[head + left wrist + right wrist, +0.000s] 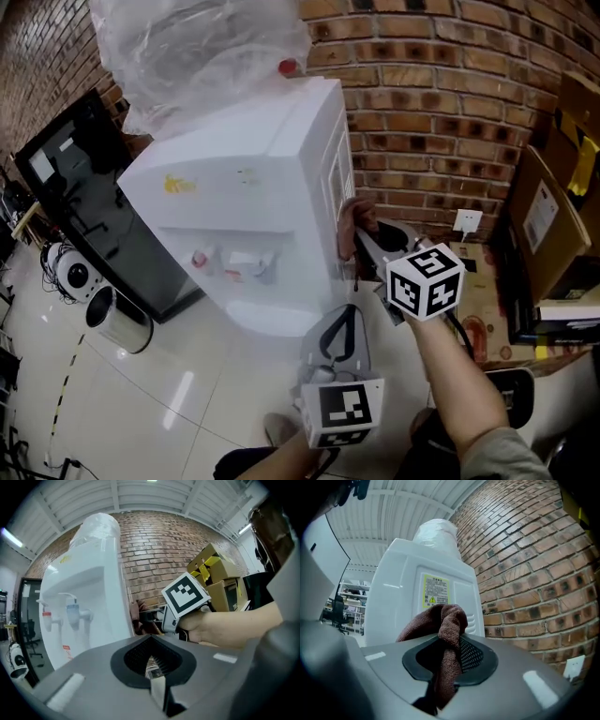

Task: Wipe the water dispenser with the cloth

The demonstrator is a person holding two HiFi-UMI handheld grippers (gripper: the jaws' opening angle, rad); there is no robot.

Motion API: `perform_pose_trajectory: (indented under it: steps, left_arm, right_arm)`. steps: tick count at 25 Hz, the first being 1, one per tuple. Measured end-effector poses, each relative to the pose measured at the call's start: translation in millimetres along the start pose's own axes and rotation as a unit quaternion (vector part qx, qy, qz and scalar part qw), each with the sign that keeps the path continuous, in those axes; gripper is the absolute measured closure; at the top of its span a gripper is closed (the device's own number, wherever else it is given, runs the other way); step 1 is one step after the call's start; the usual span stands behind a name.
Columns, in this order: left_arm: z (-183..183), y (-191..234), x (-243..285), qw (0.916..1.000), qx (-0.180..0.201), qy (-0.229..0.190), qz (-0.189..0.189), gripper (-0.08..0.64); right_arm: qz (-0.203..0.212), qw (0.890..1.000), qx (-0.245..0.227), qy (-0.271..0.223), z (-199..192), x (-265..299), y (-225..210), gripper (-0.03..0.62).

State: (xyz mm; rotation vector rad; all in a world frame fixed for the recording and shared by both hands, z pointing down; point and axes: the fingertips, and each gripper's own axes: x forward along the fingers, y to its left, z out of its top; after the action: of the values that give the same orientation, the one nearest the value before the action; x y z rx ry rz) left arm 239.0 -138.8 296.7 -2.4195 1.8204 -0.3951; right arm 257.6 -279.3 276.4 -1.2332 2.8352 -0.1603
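The right gripper [364, 246] clamped a brown cloth [449, 634] between its jaws, the bunched fabric held right at the side panel of the white water dispenser [272, 178] beside a brick wall [441, 103]. Only the right gripper view showed the yellow warning label [432, 591] on that panel, above the cloth. The red and blue taps [70, 613] on the front were hidden from that view but appeared in the other two. The left gripper [343, 314] hung lower, jaws closed on nothing, apart from the dispenser.
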Motion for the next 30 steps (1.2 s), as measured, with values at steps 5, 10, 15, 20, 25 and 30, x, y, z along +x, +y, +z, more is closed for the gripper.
perform_pose_trajectory:
  steps: [5, 10, 15, 20, 25, 30]
  left_arm:
    - [-21, -5, 12, 0.9986, -0.051, 0.007, 0.008, 0.56]
    - [-37, -21, 21, 0.9973, -0.071, 0.013, 0.013, 0.56]
    - [-69, -31, 32, 0.9944, -0.096, 0.039, 0.02, 0.56]
    - [-103, -34, 40, 0.9923, -0.1, 0.064, 0.036, 0.56]
    - [-135, -39, 43, 0.9918, -0.087, 0.087, 0.036, 0.56]
    - [-170, -48, 48, 0.9923, -0.056, 0.105, 0.034, 0.56]
  right_arm:
    - [0.008, 0.999, -0.037, 0.019, -31, 2, -3, 0.509]
    - [-0.01, 0.998, -0.024, 0.055, -74, 0, -16, 0.509]
    - [-0.013, 0.994, -0.024, 0.102, -117, 3, -22, 0.509]
    - [0.021, 0.986, -0.048, 0.158, -157, 4, -9, 0.509]
    - [0.036, 0.977, -0.061, 0.2, -187, 2, -10, 0.509]
    - [0.035, 0.969, -0.055, 0.236, -215, 4, -18, 0.508]
